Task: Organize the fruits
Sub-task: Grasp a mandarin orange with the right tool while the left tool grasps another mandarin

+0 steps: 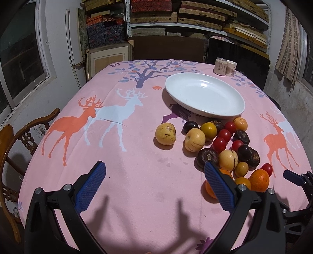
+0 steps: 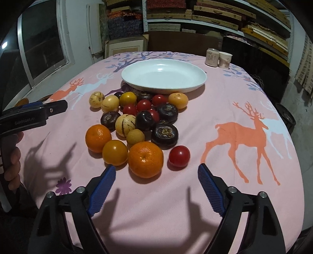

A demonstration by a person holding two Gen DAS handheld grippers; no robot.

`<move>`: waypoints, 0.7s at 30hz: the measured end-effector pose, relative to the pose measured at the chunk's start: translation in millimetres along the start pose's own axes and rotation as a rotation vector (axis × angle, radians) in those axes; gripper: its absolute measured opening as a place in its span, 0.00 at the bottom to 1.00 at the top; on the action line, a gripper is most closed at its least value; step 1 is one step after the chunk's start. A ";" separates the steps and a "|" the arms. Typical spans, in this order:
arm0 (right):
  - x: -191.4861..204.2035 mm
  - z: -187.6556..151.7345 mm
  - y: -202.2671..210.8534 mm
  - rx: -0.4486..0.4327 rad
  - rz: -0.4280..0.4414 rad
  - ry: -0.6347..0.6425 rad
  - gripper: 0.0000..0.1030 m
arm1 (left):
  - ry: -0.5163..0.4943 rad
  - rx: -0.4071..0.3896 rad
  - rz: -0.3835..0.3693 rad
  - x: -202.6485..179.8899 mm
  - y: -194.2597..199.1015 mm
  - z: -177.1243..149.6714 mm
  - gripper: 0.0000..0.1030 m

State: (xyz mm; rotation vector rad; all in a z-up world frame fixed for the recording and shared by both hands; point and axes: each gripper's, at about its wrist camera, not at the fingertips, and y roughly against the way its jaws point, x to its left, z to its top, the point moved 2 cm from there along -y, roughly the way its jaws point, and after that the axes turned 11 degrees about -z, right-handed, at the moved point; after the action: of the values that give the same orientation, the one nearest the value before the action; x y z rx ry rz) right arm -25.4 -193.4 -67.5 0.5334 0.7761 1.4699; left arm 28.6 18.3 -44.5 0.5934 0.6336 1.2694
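Note:
A pile of mixed fruit lies on the pink deer tablecloth (image 2: 225,101) in front of an empty white oval plate (image 2: 164,76), which also shows in the left wrist view (image 1: 203,93). The pile holds oranges (image 2: 145,159), red tomatoes (image 2: 179,156), dark purple fruits (image 2: 165,133), striped pale yellow melons (image 2: 125,125) and yellow fruits (image 2: 115,149). My right gripper (image 2: 156,175) is open and empty, just short of the near orange. My left gripper (image 1: 154,175) is open and empty, left of the pile (image 1: 225,144); its right finger hides part of an orange (image 1: 210,188).
A drink can (image 2: 212,57) and a paper cup (image 2: 225,59) stand at the table's far right. A wooden chair (image 1: 11,144) stands at the left side. Shelves with boxes (image 1: 176,17) fill the back wall. A window (image 2: 41,41) is on the left.

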 end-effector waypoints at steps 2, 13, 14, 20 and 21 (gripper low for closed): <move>8.8 2.9 -8.0 0.015 -0.014 0.042 0.69 | 0.005 0.005 0.001 1.6 -1.5 -0.3 0.96; 18.5 6.7 -24.5 0.015 -0.022 0.083 0.45 | -0.021 0.036 0.000 0.2 -10.8 -6.1 0.96; 16.8 6.3 -23.8 0.011 -0.015 0.074 0.45 | -0.034 0.042 -0.007 -2.4 -11.5 -7.4 0.96; -15.3 2.2 -13.5 -0.053 0.122 -0.068 0.44 | -0.212 0.066 -0.054 -33.7 -13.2 -24.1 0.96; -23.0 1.8 -11.7 -0.071 0.135 -0.096 0.44 | -0.236 0.075 -0.068 -39.2 -14.9 -27.1 0.96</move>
State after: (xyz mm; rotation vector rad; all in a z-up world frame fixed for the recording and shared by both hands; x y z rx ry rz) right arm -14.8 -216.6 -71.9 0.6077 0.6204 1.5779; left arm 12.2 -21.4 -69.9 0.7651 0.5017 1.0959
